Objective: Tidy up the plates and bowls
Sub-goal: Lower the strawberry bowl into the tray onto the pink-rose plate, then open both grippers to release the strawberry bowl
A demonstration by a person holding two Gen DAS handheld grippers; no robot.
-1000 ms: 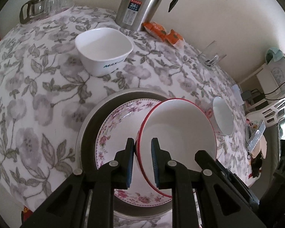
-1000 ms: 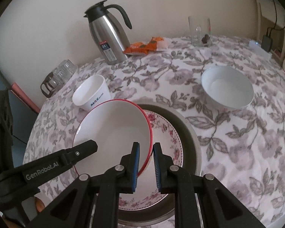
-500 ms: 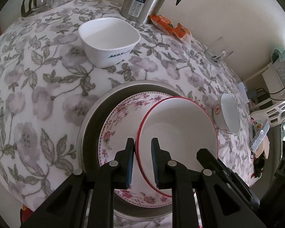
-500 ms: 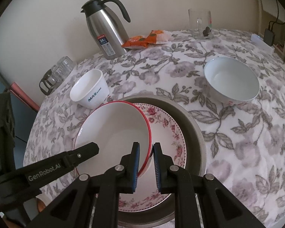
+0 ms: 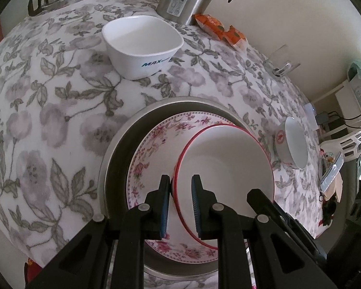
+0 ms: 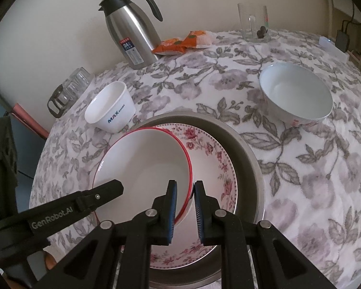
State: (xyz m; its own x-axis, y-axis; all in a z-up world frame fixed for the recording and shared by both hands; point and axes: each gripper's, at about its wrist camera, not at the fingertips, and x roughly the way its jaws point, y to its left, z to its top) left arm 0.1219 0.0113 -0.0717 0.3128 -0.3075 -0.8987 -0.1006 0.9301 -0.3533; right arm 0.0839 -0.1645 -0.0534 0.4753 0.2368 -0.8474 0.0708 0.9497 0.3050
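Jaws of both grippers clamp the red-rimmed bowl (image 5: 226,166) at opposite rims.
Left gripper (image 5: 179,207) and right gripper (image 6: 184,213) hide its near edge; glossy floral plate (image 6: 209,154) and metal tray (image 6: 248,154) lie beneath.

both wrist views close, angled down, sharing red-rimmed plate (image 5: 225,168)

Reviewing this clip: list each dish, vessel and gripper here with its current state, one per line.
Red-rimmed bowl: gripped at opposite rims, tilted over the floral plate.
Floral plate: lying in the metal basin.
Square white bowl: upright, empty.
Round white bowl: upright, empty.
Left gripper: shut on bowl rim.
Right gripper: shut on bowl rim.
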